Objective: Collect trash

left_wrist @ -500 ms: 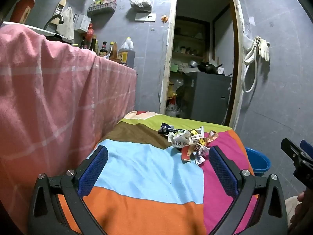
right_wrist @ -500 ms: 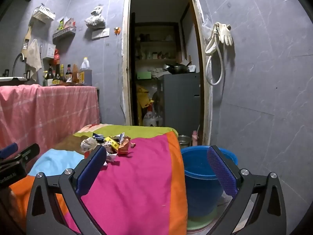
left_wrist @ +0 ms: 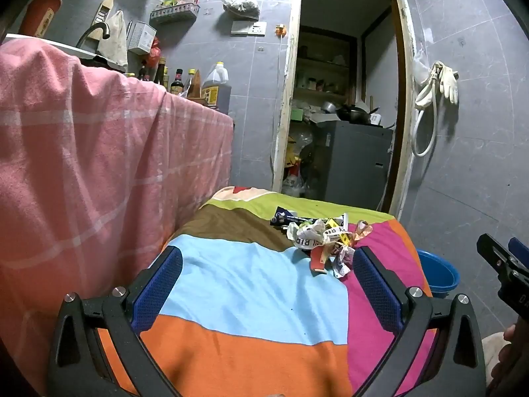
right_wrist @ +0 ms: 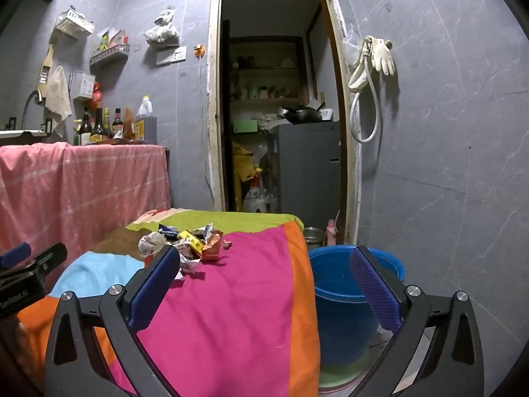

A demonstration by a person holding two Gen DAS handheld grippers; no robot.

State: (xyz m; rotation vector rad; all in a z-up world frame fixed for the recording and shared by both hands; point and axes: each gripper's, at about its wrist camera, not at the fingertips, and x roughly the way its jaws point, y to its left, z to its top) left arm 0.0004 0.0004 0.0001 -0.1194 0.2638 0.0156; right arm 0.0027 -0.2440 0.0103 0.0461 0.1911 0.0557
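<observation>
Covering the counter (left_wrist: 251, 284) is a cloth of colored blocks, sitting in a gray-tiled room beside a pink-draped stand (left_wrist: 99, 165), with a doorway (right_wrist: 277, 115) lying behind. The trash pile (left_wrist: 322, 238) is lying near the counter's far end, where the brown, blue and magenta patches meet, its long axis running from far left to near right. A blue bucket (right_wrist: 344, 301) is standing on the floor just beside the counter's right edge. The left hand-held gripper (left_wrist: 264, 291) is hovering released over the cloth, empty; the right hand-held gripper (right_wrist: 264, 291) is likewise spread wide, empty.
</observation>
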